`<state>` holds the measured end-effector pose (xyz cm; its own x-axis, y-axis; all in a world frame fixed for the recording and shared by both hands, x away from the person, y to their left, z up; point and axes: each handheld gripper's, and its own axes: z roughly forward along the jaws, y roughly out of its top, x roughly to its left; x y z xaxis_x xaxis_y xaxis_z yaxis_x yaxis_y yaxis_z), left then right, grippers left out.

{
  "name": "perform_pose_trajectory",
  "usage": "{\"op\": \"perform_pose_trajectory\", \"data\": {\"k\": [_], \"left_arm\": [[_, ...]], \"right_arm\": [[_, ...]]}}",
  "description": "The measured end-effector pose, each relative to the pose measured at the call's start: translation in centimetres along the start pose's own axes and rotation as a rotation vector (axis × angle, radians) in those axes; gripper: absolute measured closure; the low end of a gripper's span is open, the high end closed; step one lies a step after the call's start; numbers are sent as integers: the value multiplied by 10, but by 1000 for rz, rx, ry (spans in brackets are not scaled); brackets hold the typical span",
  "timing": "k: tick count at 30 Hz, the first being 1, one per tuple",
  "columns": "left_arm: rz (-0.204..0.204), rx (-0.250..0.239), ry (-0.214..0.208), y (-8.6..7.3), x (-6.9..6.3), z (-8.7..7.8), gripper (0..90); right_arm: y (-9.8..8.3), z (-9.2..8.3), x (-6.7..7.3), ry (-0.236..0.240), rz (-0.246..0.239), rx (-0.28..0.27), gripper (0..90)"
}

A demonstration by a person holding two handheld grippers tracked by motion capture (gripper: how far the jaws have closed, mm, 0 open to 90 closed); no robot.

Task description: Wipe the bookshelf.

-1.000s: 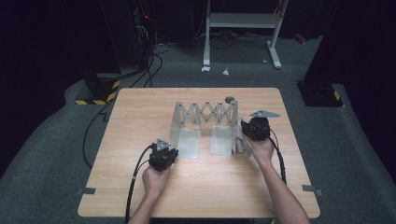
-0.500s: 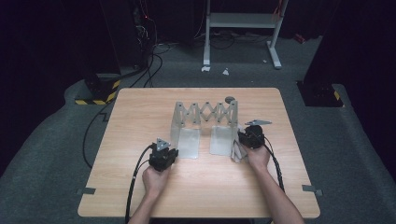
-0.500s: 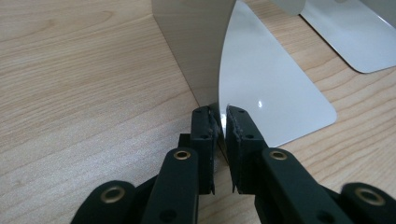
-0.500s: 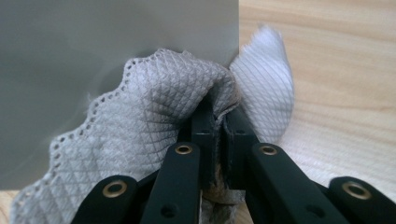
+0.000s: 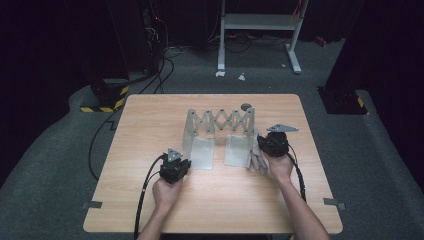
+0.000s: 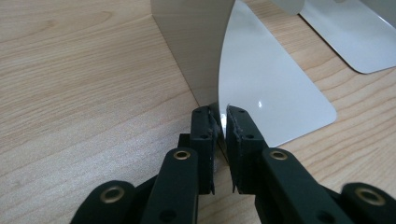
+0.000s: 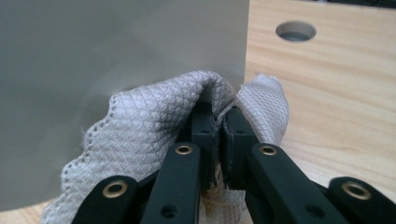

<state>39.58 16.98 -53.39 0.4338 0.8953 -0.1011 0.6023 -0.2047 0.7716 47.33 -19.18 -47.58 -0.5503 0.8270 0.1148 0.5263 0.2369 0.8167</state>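
— On the wooden desk (image 5: pixel 125 200), what is hard to make out?

— From above, both sets of fingers sit hidden under the hands. The extendable metal rack (image 5: pixel 220 131) stands mid-desk, 2 upright end plates joined by a scissor lattice.

— And up close?

— The left gripper (image 6: pixel 220 122) has its fingers pinched narrow on the near plate's lower corner. The right gripper (image 7: pixel 218 123) has its fingers clamped on a grey quilted cloth (image 7: pixel 154 126) pressed against the other plate, beside a round hole (image 7: pixel 295 31).
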Motion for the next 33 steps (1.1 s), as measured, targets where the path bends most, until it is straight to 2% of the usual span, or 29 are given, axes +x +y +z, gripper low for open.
{"op": "perform_pose_trajectory", "data": {"k": [4,6,12,20,24,33], "left_arm": [[1,0,0,0,0,0,811],[3,0,0,0,0,0,811],[7,3,2,0,0,0,811],[5,2,0,0,0,0,811],[4,2,-1,0,0,0,811],[3,2,-2,0,0,0,810]], "right_arm": [[11,-11,3,1,-14,-31,859],[15,-18,5,-5,-30,-68,859],[28,-31,7,-10,-54,-103,859],[47,-38,8,-15,-70,-124,859],[57,-39,8,-37,-86,-120,859],[73,-34,3,-50,-72,-117,858]]}}
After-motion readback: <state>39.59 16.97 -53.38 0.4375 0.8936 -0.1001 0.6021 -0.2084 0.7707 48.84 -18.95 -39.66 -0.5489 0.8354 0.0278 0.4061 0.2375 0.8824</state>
